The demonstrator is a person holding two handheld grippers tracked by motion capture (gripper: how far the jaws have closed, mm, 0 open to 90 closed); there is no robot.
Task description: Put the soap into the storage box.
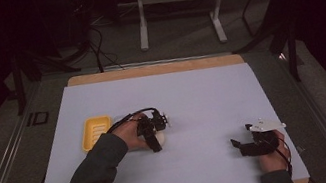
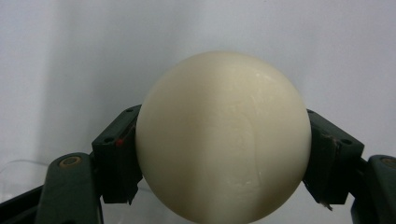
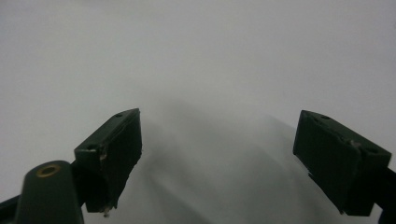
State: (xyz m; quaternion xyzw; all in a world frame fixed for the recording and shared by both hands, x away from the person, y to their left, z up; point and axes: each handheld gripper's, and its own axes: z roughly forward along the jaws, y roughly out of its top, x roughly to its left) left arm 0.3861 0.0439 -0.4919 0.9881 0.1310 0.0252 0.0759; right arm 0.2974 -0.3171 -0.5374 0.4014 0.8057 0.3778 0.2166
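Left gripper [image 1: 155,141] jaws clamp a cream soap ball [image 2: 223,135] at its widest girth, on the white mat just right of the yellow soap dish [image 1: 94,132]. Looks smooth, hard, likely slippery; keep the grip at mid-height. Right gripper [image 1: 242,144] jaws wide apart, nothing between.

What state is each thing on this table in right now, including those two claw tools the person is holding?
Left gripper: shut on the cream soap bar, a pad pressed to each side.
Cream soap bar: whole, rounded, clamped between the jaws.
Right gripper: open, nothing between its jaws, low over the white sheet.
Yellow soap dish: upright, empty, beside the left hand.
White sheet: flat, covering the table.
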